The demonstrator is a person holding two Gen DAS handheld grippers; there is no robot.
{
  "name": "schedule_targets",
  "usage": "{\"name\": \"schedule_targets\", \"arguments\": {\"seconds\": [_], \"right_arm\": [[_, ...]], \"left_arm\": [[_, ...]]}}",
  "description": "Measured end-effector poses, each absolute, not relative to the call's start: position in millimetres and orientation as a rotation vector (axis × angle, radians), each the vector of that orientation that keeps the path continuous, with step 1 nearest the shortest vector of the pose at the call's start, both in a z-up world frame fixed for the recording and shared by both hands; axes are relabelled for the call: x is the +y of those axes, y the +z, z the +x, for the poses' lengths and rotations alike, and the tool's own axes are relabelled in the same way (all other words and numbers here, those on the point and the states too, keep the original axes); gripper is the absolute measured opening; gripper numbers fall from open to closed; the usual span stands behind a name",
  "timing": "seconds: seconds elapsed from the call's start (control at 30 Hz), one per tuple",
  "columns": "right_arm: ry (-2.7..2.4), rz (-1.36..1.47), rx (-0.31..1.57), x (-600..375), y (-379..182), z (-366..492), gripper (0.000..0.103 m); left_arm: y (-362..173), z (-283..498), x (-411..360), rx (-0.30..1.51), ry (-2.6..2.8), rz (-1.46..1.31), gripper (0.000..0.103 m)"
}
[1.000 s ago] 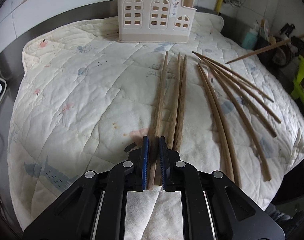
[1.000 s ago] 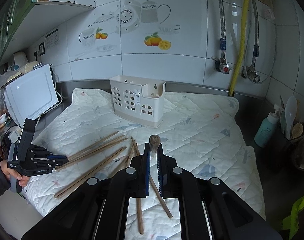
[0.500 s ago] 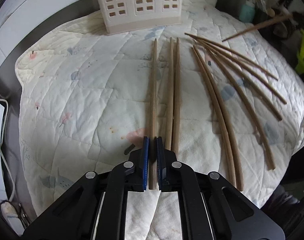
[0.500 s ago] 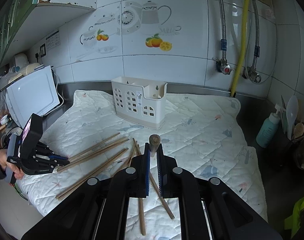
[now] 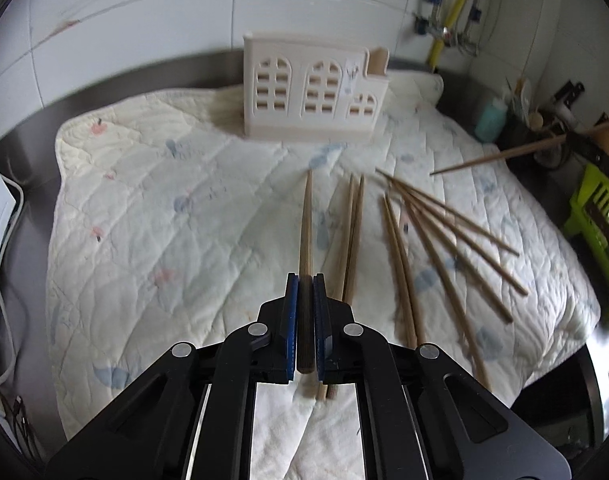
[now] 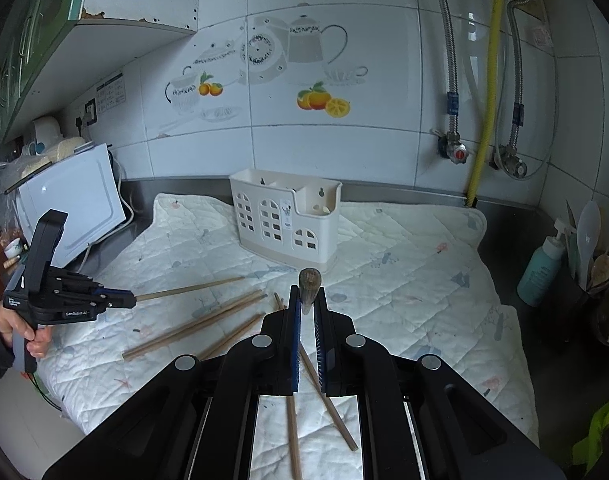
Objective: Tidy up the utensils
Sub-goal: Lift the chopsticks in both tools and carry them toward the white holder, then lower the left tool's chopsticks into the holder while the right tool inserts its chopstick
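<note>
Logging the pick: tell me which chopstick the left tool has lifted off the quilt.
The leftmost chopstick, clamped in the left tool, angled up off the quilt; the others lie flat.

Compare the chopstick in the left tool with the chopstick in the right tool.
The left tool grips its chopstick near the thick end, so the shaft runs forward past the tips. The right tool grips its chopstick with the thick end poking just beyond the tips. Both are brown wood, clamped and off the quilt.
</note>
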State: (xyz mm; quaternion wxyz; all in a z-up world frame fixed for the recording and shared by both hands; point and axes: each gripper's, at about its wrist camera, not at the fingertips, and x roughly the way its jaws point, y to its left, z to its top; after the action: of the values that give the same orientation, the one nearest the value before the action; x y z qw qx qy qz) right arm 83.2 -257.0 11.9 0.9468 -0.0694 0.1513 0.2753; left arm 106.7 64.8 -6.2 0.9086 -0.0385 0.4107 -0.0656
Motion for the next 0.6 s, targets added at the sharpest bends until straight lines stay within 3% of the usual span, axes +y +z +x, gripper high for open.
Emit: {"name": "schedule_targets", "arguments": {"seconds": [0.2,0.6], "right_arm": [[0.582,-0.126,0.285,-249,23,85,0.006],[0.611,-0.14,0.226,-232,75,108,0.006]], "left_arm": [[14,111,63,0.719,-0.125,-0.097,0.005],[53,131,70,0.628,-0.105,-0.135,0.005]]}}
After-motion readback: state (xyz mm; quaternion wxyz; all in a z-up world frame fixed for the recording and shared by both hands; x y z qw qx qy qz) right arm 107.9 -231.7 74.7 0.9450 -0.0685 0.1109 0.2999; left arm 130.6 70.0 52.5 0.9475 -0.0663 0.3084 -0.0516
